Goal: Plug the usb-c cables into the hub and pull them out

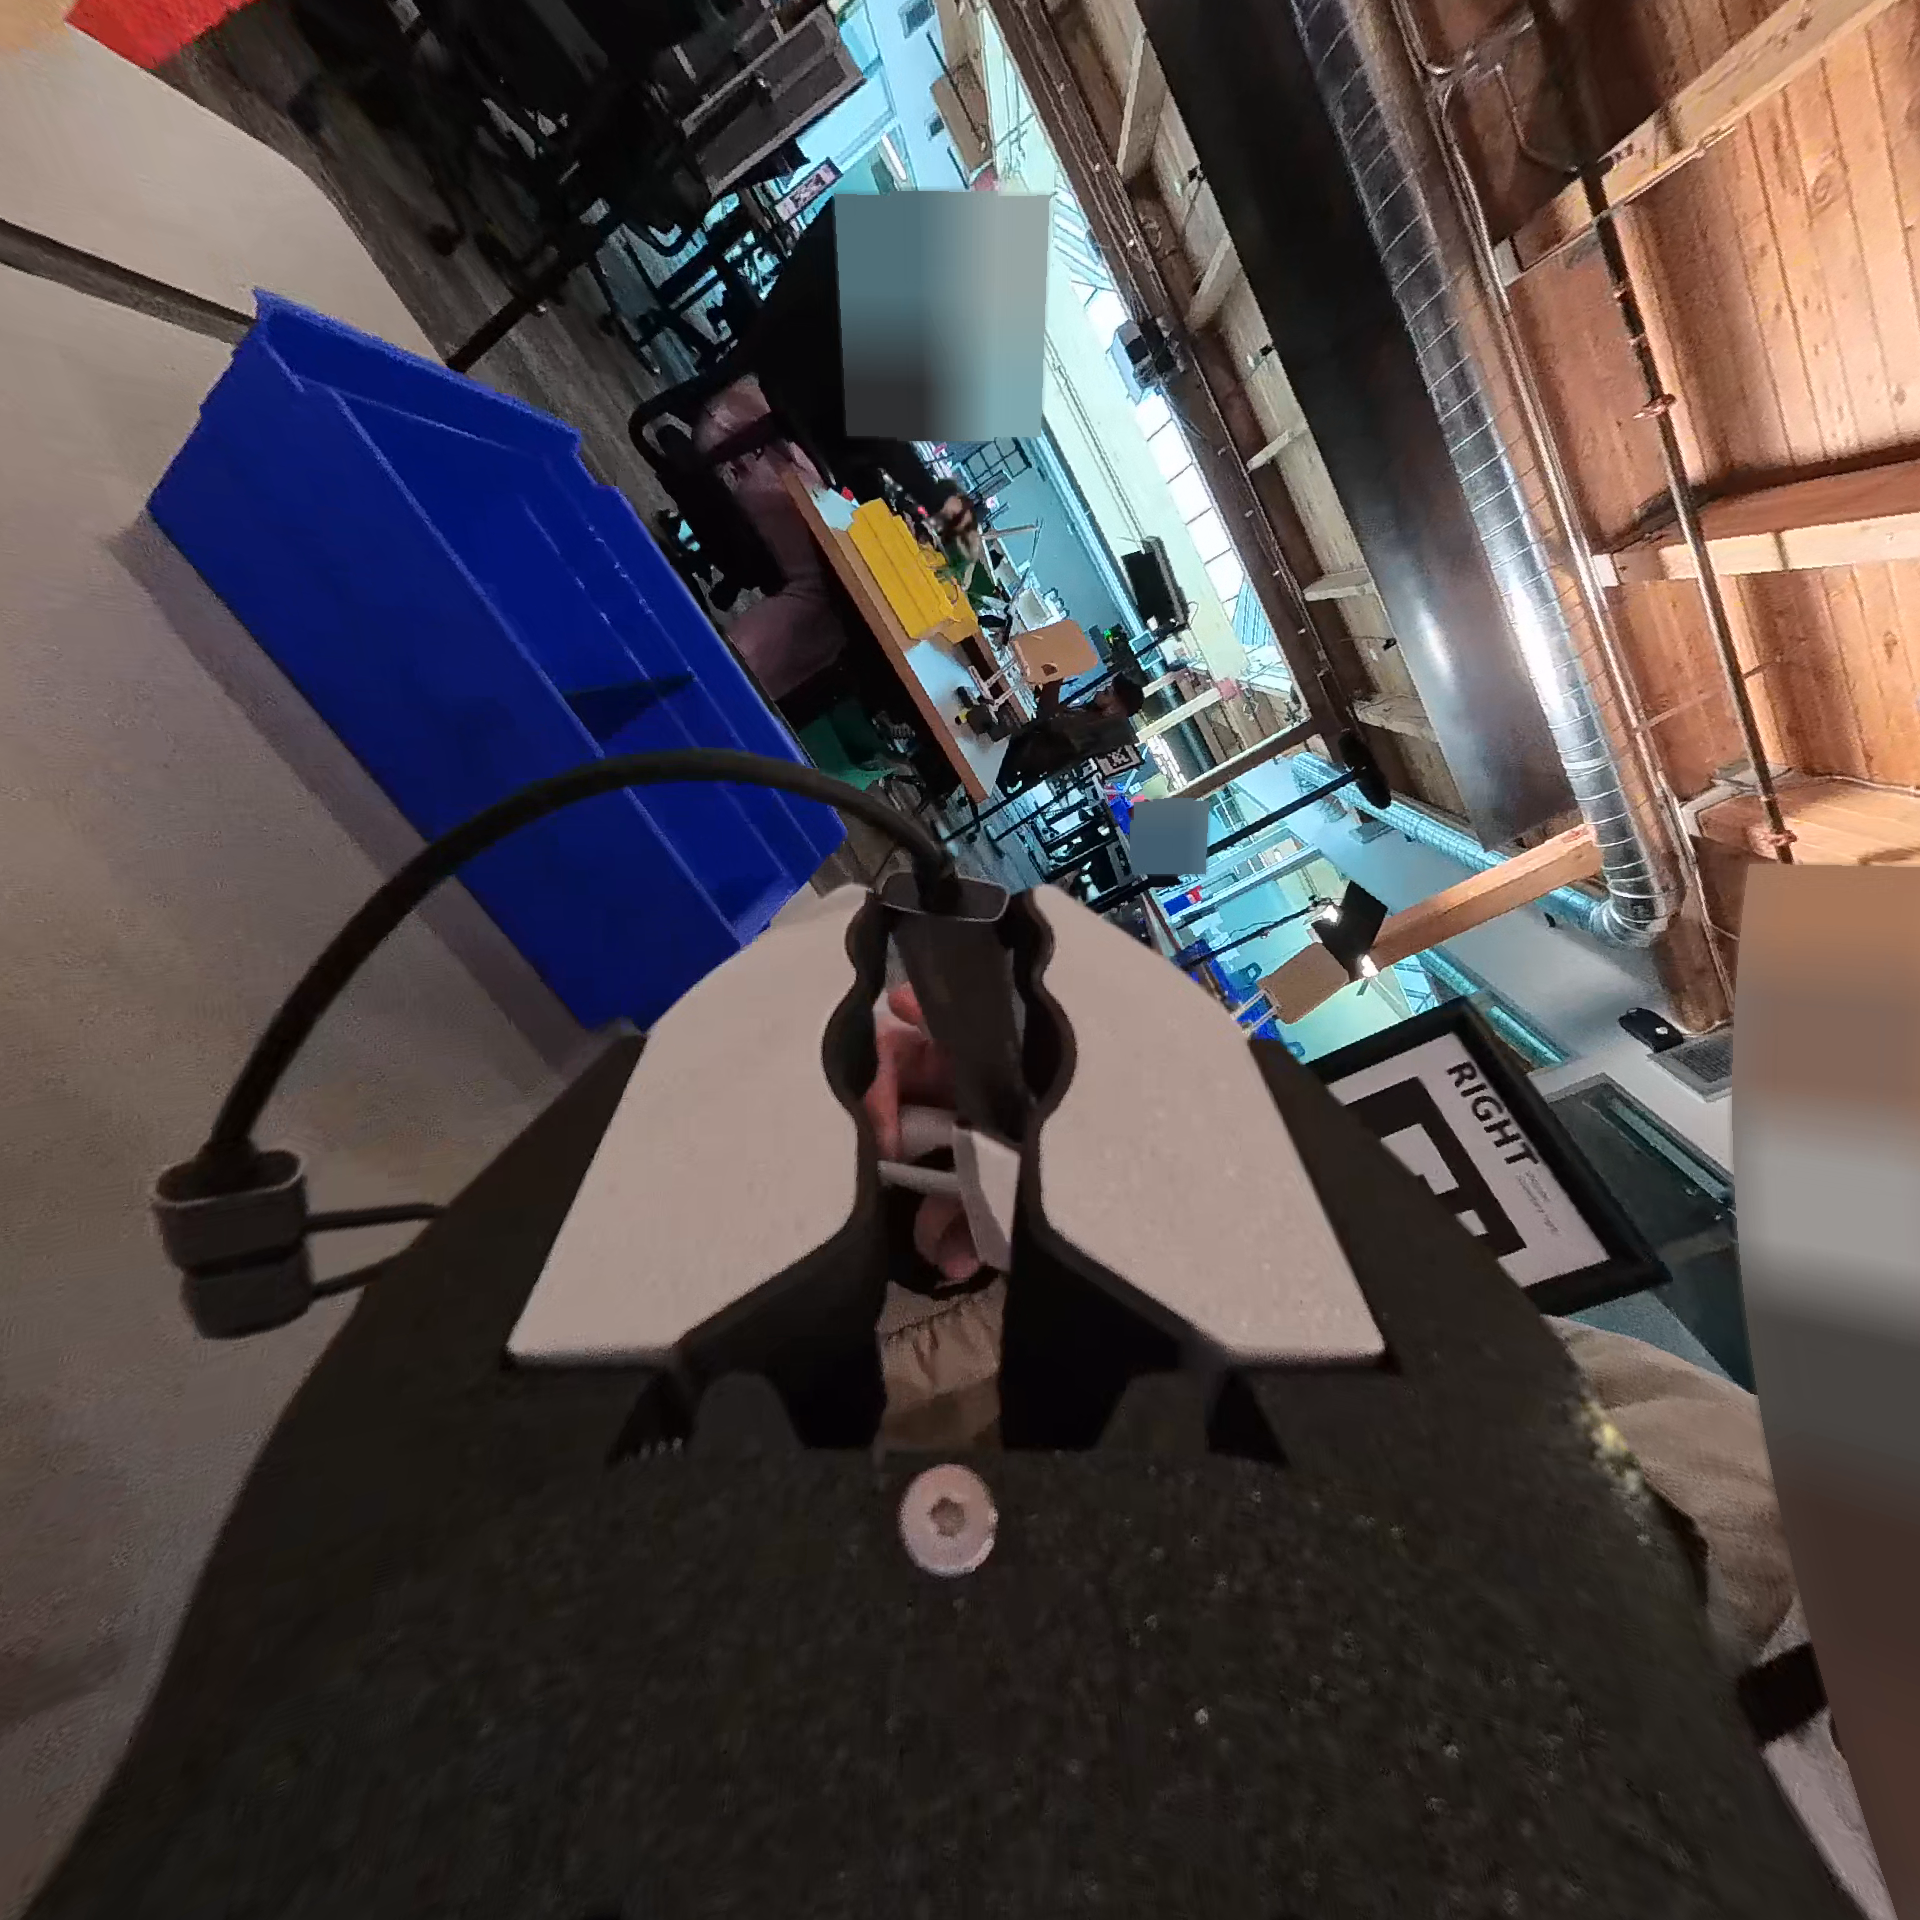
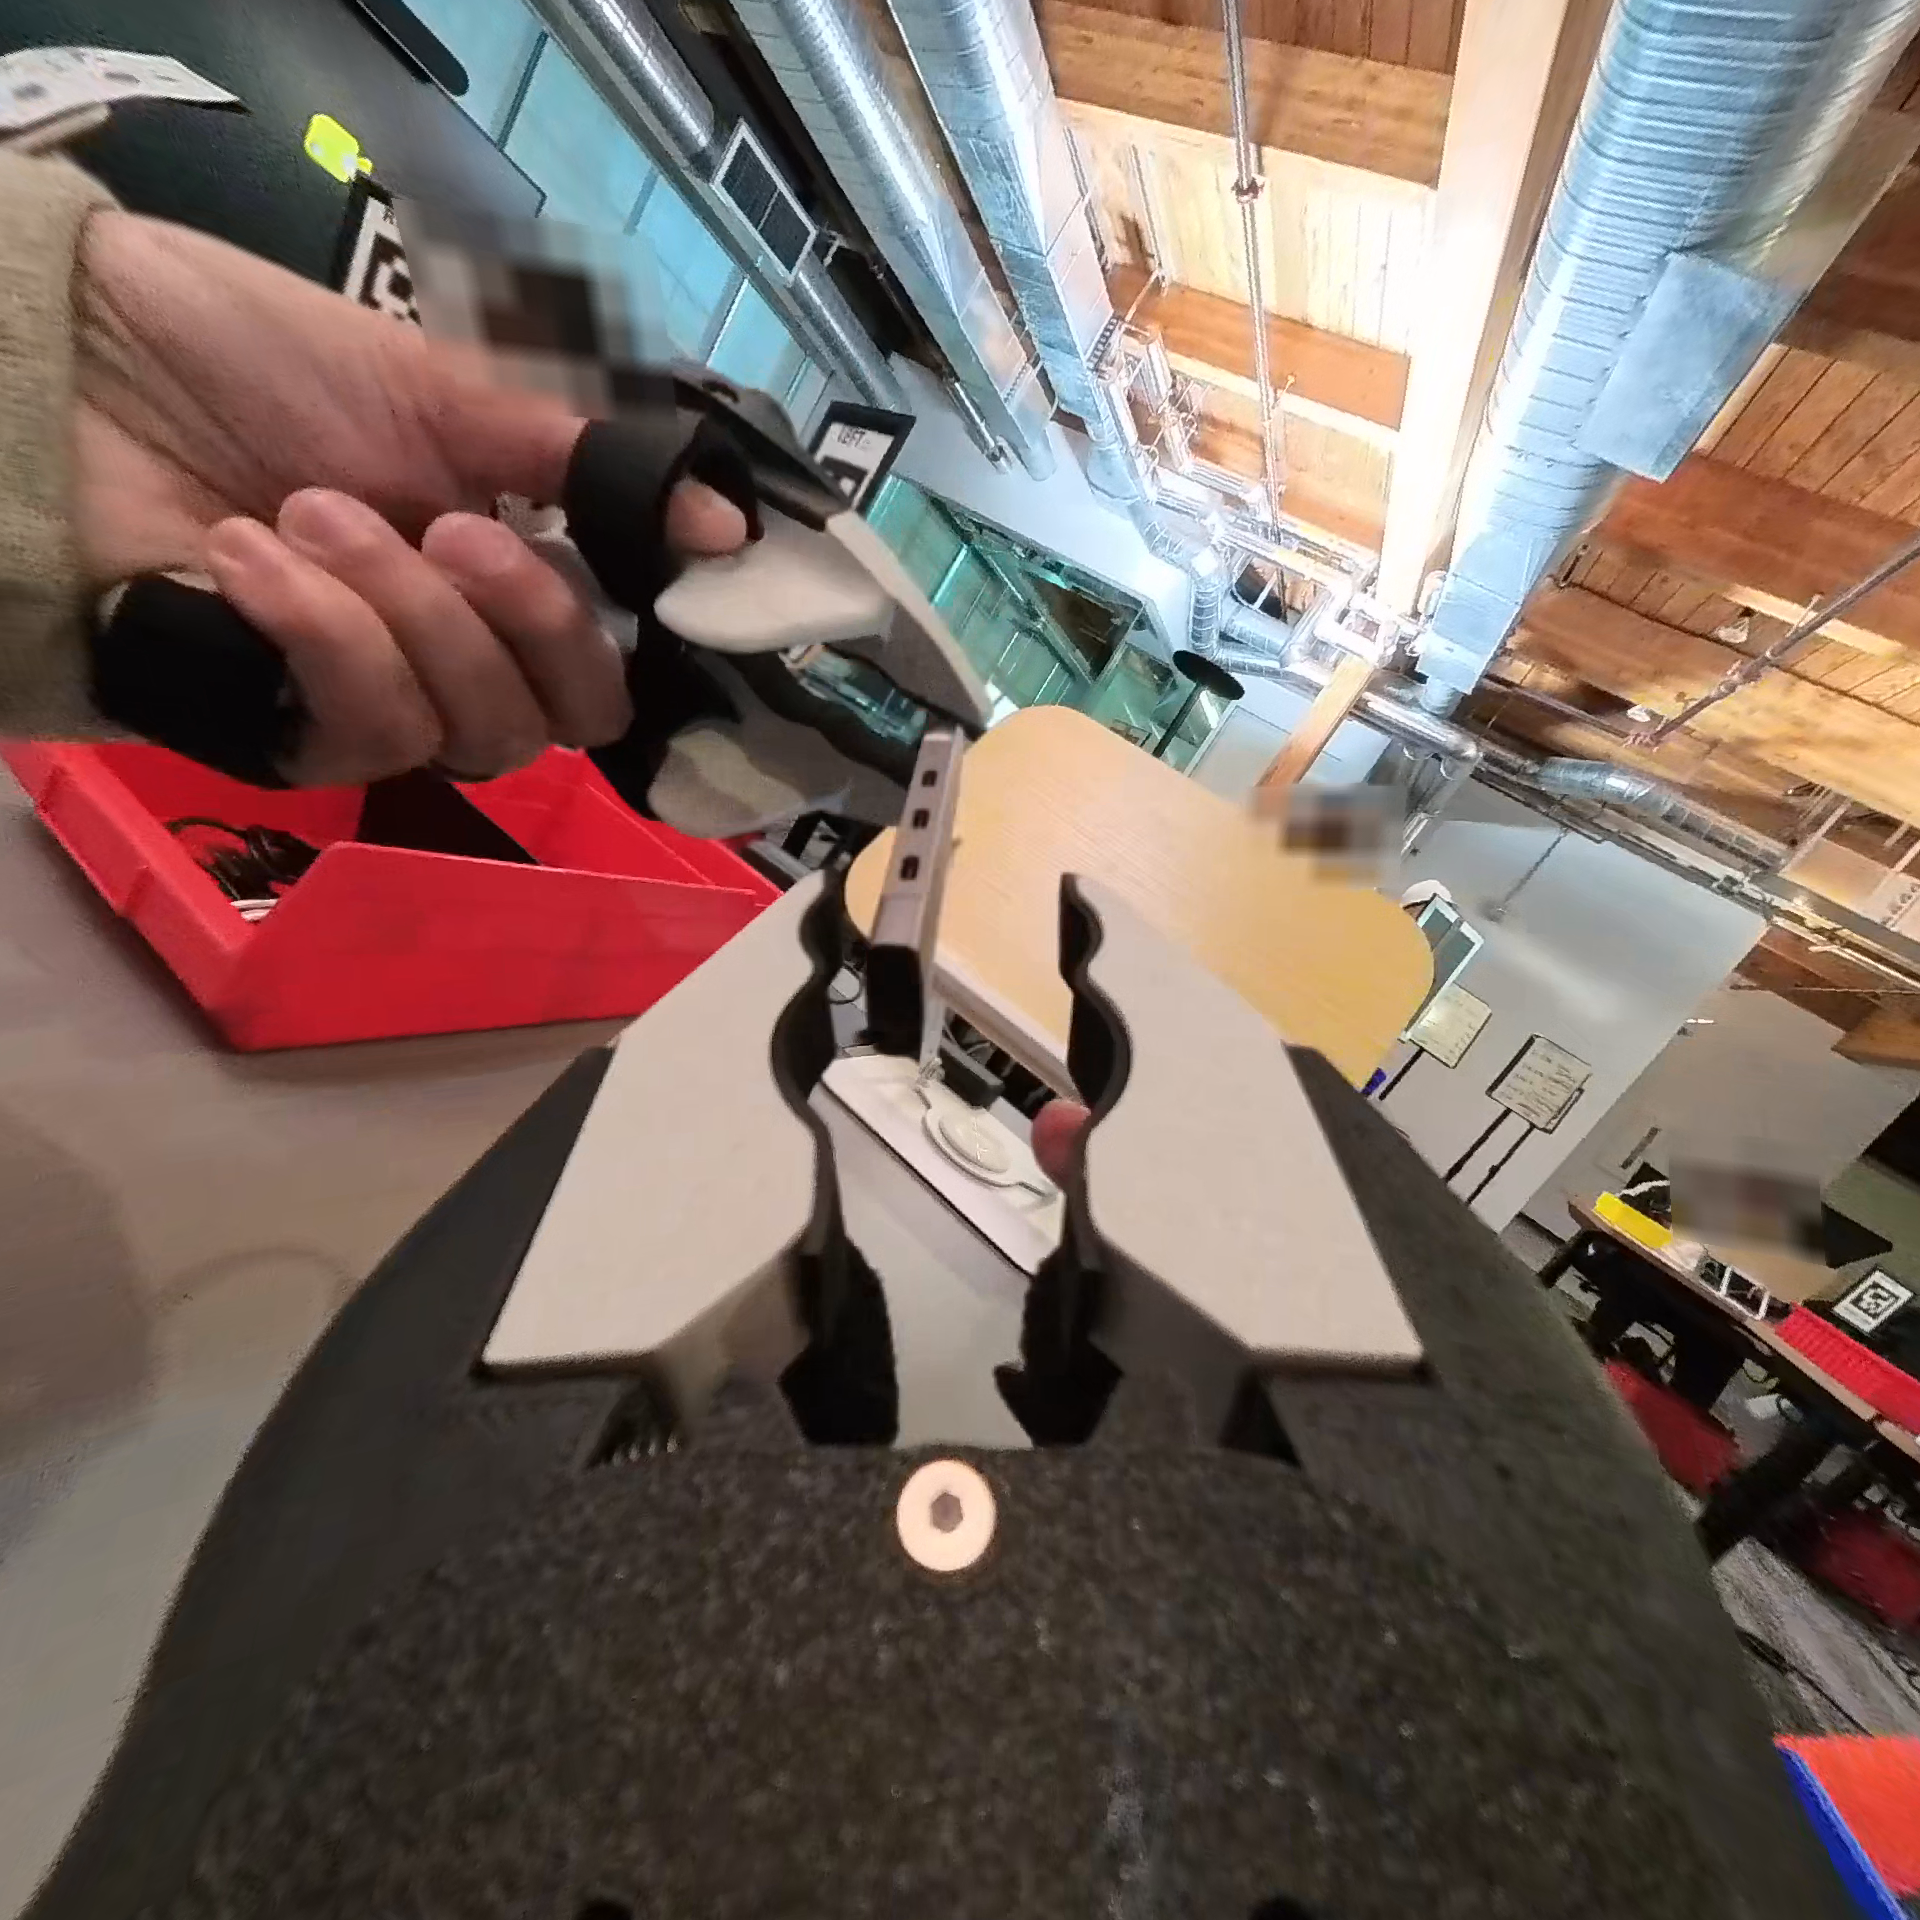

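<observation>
In the left wrist view my left gripper (image 1: 951, 914) is shut on the dark grey hub (image 1: 961, 1018), which lies along the gap between the fingers. The hub's black cable (image 1: 343, 935) loops out to the left to a strapped bundle (image 1: 234, 1236). Small white parts (image 1: 987, 1184) and a hand show behind the hub; I cannot tell what the white parts are. In the right wrist view my right gripper (image 2: 945, 904) is open, with the hub (image 2: 920, 862) standing between its fingertips, ports facing me. The left gripper's fingers (image 2: 790, 603) hold the hub from above. No usb-c cable shows in the right jaws.
A blue bin (image 1: 468, 644) stands on the beige table (image 1: 125, 831) to the left. A red bin (image 2: 436, 925) with dark cables (image 2: 249, 862) inside sits on the table in the right wrist view. The right gripper's tag plate (image 1: 1475, 1153) shows at the right of the left wrist view. There is about 5 cm between the tips of the two grippers.
</observation>
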